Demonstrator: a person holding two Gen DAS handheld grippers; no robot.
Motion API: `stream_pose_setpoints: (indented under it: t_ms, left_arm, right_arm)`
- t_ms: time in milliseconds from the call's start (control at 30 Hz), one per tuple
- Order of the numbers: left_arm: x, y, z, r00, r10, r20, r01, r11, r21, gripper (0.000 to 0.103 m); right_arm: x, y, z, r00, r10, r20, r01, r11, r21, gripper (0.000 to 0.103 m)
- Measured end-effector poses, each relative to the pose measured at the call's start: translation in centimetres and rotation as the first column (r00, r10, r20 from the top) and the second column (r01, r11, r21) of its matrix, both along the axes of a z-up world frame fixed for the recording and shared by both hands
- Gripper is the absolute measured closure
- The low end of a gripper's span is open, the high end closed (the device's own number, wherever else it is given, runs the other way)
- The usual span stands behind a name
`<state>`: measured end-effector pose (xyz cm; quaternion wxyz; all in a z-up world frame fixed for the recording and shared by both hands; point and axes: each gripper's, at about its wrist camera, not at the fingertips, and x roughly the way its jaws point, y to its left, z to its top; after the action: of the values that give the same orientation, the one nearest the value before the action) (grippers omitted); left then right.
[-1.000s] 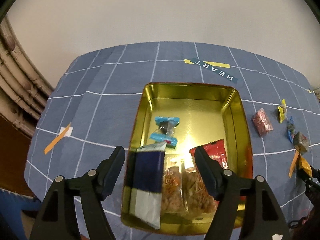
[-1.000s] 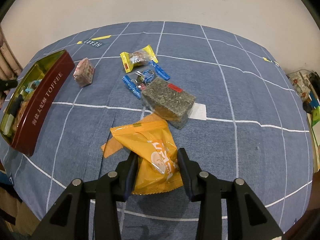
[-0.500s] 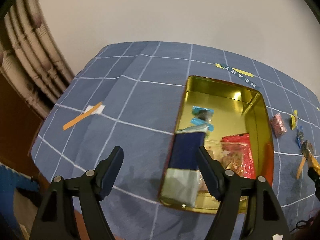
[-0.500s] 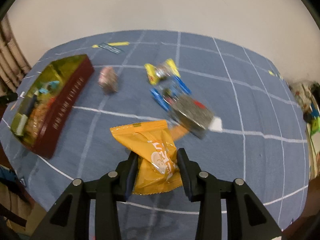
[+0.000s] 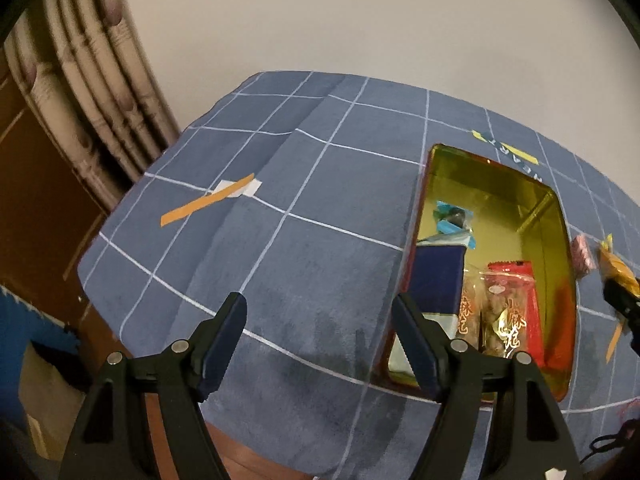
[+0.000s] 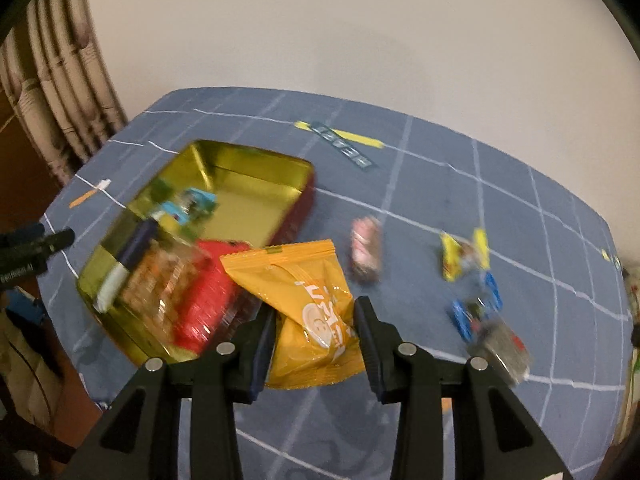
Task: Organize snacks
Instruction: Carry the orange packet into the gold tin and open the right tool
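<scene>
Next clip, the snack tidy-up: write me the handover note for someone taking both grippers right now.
Right gripper: shut on the orange snack bag, held off the cloth near the tin's corner.
Left gripper: open, empty, over bare tablecloth left of the tin.
Done: navy packet, clear cracker bags, red packet and blue-wrapped candy lie in the tin.
Left: drop the orange bag in, then collect the pink packet, yellow candy, blue candy and dark block.

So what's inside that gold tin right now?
The tin holds a blue-wrapped candy, a navy-and-white packet, clear bags of brown snacks and a red packet. Anything beneath those is covered.
</scene>
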<state>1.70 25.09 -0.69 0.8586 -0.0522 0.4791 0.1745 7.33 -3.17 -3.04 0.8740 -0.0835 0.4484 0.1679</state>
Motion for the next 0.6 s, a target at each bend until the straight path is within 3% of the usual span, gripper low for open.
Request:
stream_pose_setpoints:
  t_ms: [200,600]
  left_arm:
    - [-0.2,0.3,0.0,1.0,0.019,0.006,-0.019,1.0,0.002,0.031]
    - [0.1,0.8,-0.4,0.999,0.039,-0.006,-0.039,0.999,-0.028,0.031]
  right_arm:
    - [1.8,4.1,0.3,0.998,0.056,0.008,-0.056,0.998,0.016,0.064]
    - [4.3,9.8,-1.4,0.992,0.122,-0.011,-0.122,0.992,-0.042,0.064]
